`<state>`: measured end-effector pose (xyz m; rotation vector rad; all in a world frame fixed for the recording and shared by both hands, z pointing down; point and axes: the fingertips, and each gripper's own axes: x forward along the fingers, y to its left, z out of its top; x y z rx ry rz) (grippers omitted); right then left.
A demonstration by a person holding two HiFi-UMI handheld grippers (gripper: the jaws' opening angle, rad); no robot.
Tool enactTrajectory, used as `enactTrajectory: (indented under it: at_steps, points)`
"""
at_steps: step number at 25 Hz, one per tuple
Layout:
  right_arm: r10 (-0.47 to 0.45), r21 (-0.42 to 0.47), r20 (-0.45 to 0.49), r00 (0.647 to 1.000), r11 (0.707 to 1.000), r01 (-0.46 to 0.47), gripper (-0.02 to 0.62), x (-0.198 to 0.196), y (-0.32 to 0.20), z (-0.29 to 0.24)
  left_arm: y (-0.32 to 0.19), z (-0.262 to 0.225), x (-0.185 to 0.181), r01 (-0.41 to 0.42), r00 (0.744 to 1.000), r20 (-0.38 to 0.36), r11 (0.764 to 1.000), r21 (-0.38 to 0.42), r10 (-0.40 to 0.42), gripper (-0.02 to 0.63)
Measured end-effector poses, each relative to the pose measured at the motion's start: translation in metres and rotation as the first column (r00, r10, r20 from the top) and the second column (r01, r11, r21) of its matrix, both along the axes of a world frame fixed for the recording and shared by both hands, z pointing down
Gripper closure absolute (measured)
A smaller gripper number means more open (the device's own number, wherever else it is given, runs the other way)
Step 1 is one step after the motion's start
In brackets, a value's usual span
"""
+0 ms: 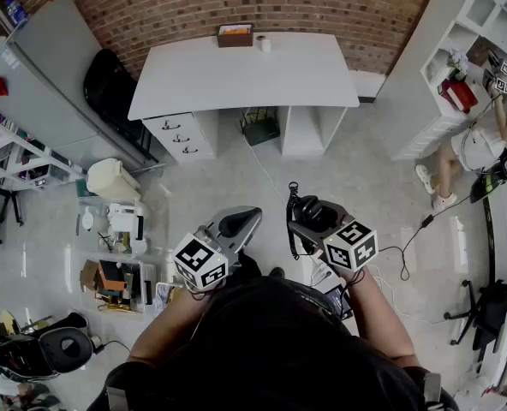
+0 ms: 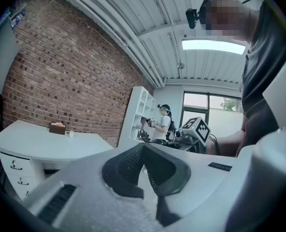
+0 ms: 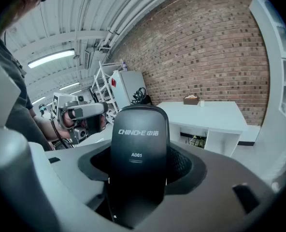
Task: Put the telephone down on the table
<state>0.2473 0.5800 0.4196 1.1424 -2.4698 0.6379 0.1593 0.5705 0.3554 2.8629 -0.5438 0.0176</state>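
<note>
The black telephone (image 3: pixel 138 163) is a handset marked A061, standing upright between the jaws of my right gripper (image 3: pixel 139 178), which is shut on it. In the head view the telephone (image 1: pixel 307 213) is held in the air over the floor, with its black cord (image 1: pixel 292 229) hanging at its left. The white table (image 1: pixel 245 75) stands well ahead by the brick wall, apart from both grippers. My left gripper (image 1: pixel 236 223) hangs beside the right one, shut, with nothing between its dark pads (image 2: pixel 128 166).
A brown box (image 1: pixel 235 34) and a small white cup (image 1: pixel 264 44) stand at the table's far edge, and drawers (image 1: pixel 181 135) sit under its left side. White shelves (image 1: pixel 476 24) and another person (image 1: pixel 485 139) are at the right. Clutter (image 1: pixel 116 229) fills the floor at the left.
</note>
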Motion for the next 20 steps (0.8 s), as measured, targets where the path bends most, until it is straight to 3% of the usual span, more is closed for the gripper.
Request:
enactTrajectory:
  at_steps: [12, 20]
  points:
    - [-0.047, -0.011, 0.012, 0.999, 0.999, 0.048, 0.308, -0.041, -0.048, 0.005, -0.049, 0.012, -0.047, 0.059, 0.998, -0.012, 0.998, -0.032, -0.059, 0.600]
    - [-0.050, -0.019, 0.023, 0.998, 0.999, 0.051, 0.308, -0.088, -0.121, 0.012, -0.116, 0.026, -0.096, 0.076, 0.997, -0.018, 0.995, -0.064, -0.077, 0.600]
